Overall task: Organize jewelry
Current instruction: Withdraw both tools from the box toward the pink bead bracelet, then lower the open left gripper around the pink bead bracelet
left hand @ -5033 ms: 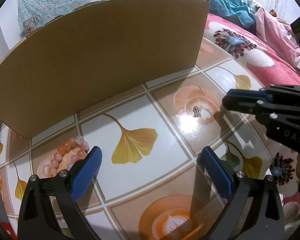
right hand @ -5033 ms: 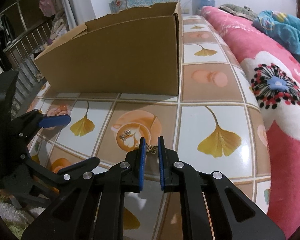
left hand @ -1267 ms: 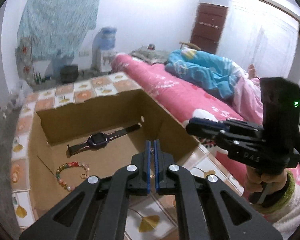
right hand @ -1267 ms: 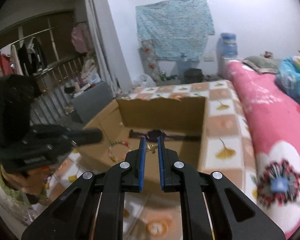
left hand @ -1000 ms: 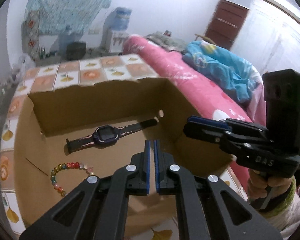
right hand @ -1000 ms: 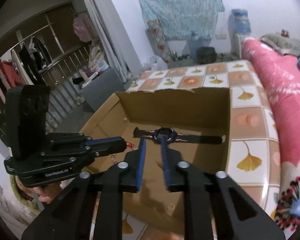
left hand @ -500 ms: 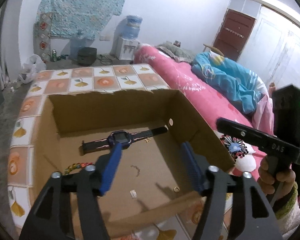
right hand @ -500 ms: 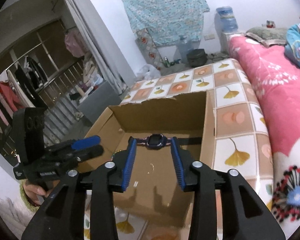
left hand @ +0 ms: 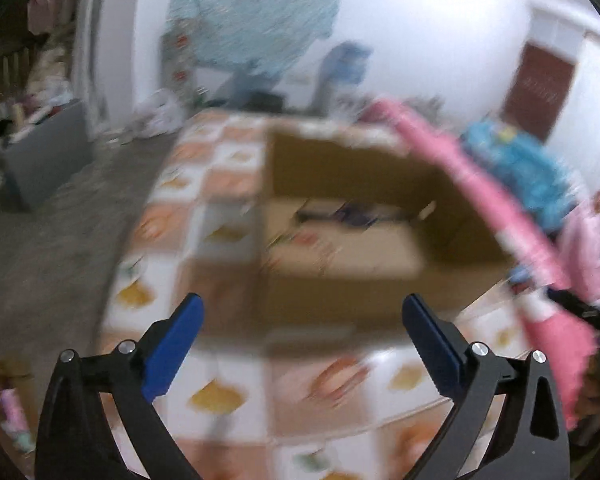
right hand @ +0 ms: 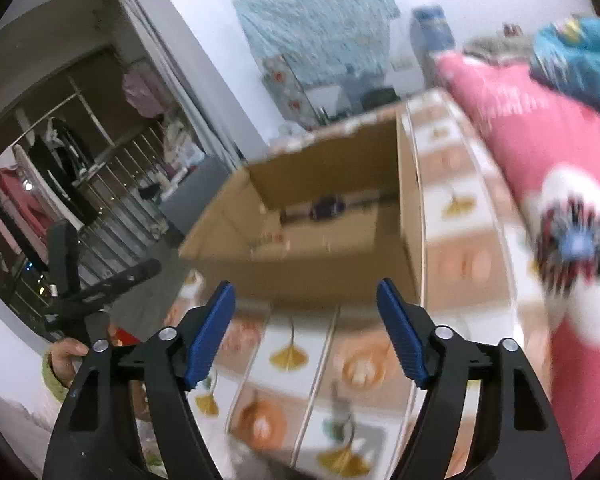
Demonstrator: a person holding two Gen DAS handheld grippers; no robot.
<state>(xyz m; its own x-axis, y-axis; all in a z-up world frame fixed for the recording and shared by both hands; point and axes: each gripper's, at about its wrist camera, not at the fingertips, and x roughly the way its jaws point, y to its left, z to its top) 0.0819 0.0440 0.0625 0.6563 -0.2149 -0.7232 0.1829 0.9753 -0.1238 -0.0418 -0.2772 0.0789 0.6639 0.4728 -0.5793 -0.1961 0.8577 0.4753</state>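
An open cardboard box [left hand: 320,304] [right hand: 312,276] stands on the tiled tabletop, blurred by motion. Inside lie a dark wristwatch [left hand: 352,214] [right hand: 328,206] along the far wall and a coloured bead bracelet [left hand: 296,238] [right hand: 268,240] nearer the front. My left gripper [left hand: 300,302] hovers short of the box's near wall, its jaws opening wide with nothing between them. My right gripper [right hand: 306,286] is also short of the box, jaws opening and empty. In the right wrist view the left gripper [right hand: 140,270] shows at the left, held by a hand [right hand: 66,350].
The table [left hand: 220,392] [right hand: 292,348] has a glossy cover with ginkgo-leaf tiles. Pink floral bedding [right hand: 540,140] [left hand: 480,184] borders it on the right. A grey floor [left hand: 60,248] and a clothes rack [right hand: 40,184] lie off the table's left side.
Both grippers were shut on small jewelry pieces above the box. They opened, the pieces landed inside the box, and both hands have drawn back toward the table's near side.
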